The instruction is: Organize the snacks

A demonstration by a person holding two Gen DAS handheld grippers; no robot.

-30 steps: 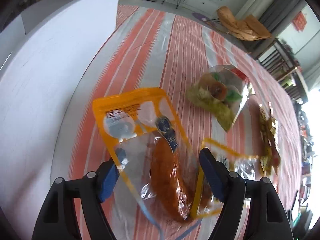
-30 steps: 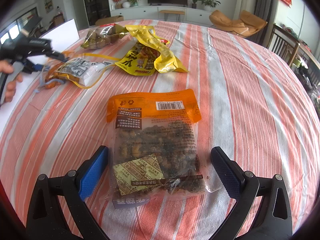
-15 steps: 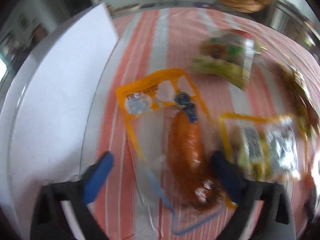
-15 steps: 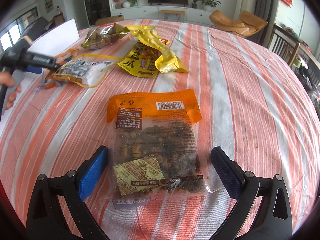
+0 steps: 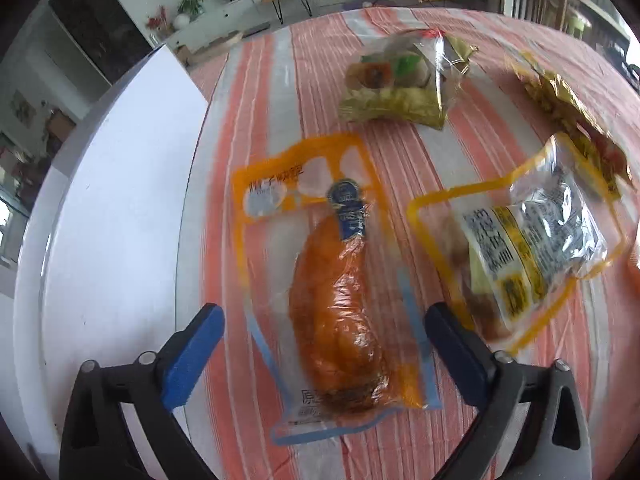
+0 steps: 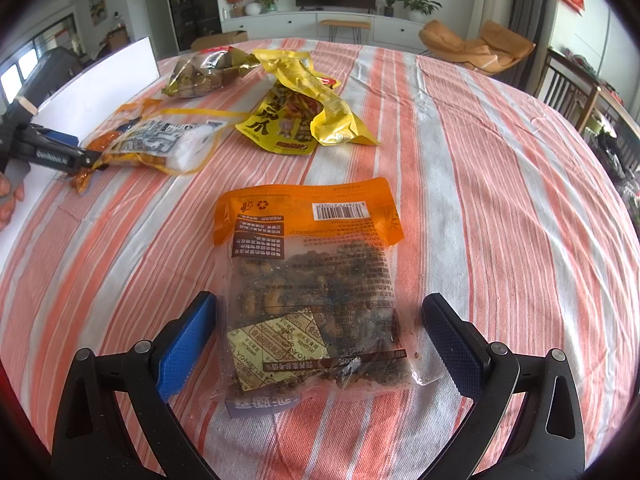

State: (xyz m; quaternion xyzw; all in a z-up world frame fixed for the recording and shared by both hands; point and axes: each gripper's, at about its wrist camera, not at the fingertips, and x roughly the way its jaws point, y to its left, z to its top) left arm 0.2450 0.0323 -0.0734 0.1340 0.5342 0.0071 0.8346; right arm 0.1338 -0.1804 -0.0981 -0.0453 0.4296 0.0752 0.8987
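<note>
Snacks in plastic packets lie scattered over the round surface (image 6: 500,168), which is covered with an orange-and-white striped cloth. Below the left tool (image 5: 323,328) lies a clear pouch with an orange top border and blue bottom edge holding a long orange-brown sausage-like piece (image 5: 332,304). The tool's jaws have just been opening and now stand wide on either side of this pouch, the blue pads (image 5: 192,356) clear of the plastic, so nothing is gripped. Just to its right lies a yellow-edged clear packet with a black-and-white printed label (image 5: 520,248), and the two look very close or slightly overlapping at their near corners. Farther off sits a clear bag of green and orange contents (image 5: 404,84), and at the right edge a crumpled yellow foil bag (image 5: 572,120). A flat white board (image 5: 104,216) lies along the left side of the surface, beside the sausage pouch.

The right tool (image 6: 319,336) hangs over a clear packet with an orange top band, barcode and dark nut-like contents (image 6: 312,288). Its jaws are spread wide, one pad at each side of the packet's lower half and neither pressing on it. From this view the left tool appears at the far left edge, held by a person's hand (image 6: 10,196), close to the yellow-edged packet.
</note>
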